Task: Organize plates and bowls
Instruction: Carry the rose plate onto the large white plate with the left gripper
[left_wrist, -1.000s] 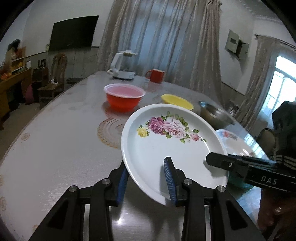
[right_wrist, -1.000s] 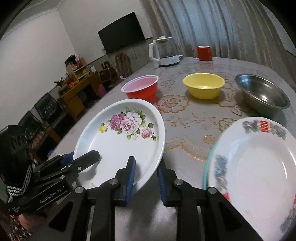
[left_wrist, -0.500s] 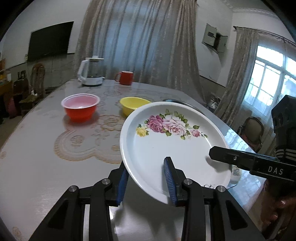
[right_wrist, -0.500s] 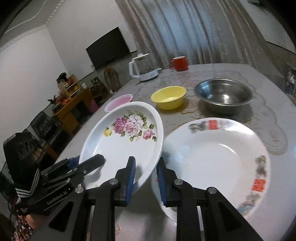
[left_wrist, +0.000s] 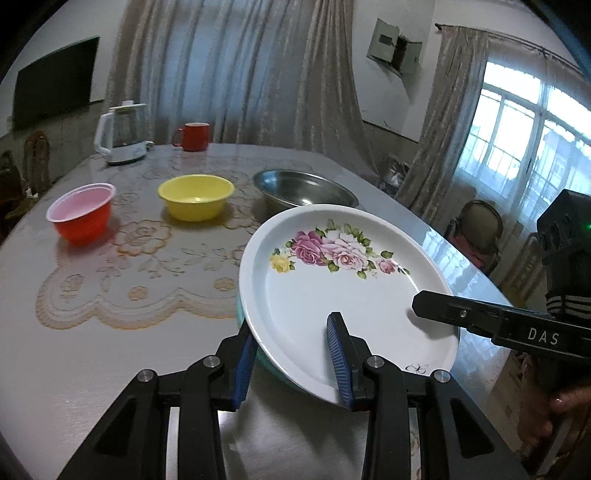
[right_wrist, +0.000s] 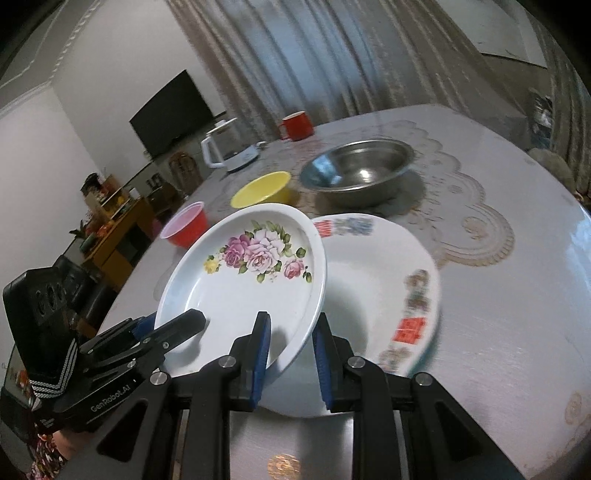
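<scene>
Rose plate (left_wrist: 343, 295) — gripped (both sides) — aloft.

Daylight enters through the window (left_wrist: 532, 133) at two o'clock in the left view, blown out white, leaving glare on the worktop (left_wrist: 448, 254) edge beside it. The room is otherwise dim. The right view is softly blurred, most on the patterned plate (right_wrist: 413, 295). Fisheye bending and dark corners frame both views.

"DAS" is printed in white on the right gripper (left_wrist: 436, 312); "GenRobot.AI" runs along the left gripper (right_wrist: 177, 325).
</scene>
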